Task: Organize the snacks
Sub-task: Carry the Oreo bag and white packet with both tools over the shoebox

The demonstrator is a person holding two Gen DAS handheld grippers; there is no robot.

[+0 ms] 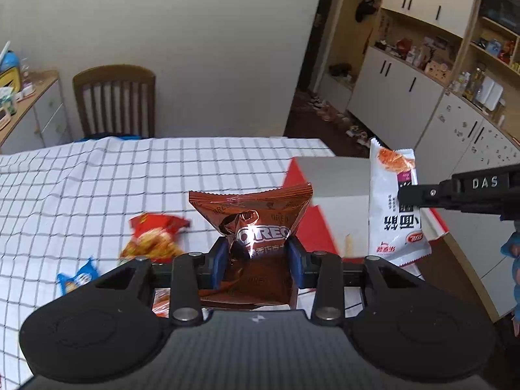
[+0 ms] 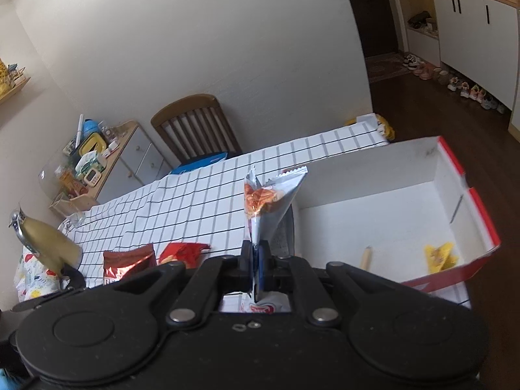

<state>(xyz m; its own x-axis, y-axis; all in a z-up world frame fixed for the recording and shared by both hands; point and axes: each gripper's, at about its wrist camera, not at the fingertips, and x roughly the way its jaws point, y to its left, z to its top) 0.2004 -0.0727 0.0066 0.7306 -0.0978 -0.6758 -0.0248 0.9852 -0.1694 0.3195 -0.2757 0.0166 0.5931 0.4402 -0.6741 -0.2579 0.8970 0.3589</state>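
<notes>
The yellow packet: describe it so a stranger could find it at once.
Start at the checked tablecloth and go to the red-edged white box at its end. The yellow packet lies inside, in the near corner by a pale stick, the only wrapper in there.

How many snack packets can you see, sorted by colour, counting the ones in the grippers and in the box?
Brown: 1, the Oreo packet in the left gripper
White: 1, the white packet in the right gripper
Red: 1, red packet
Blue: 1, blue packet
Yellow: 1, yellow packet in the box
Total: 5
</notes>
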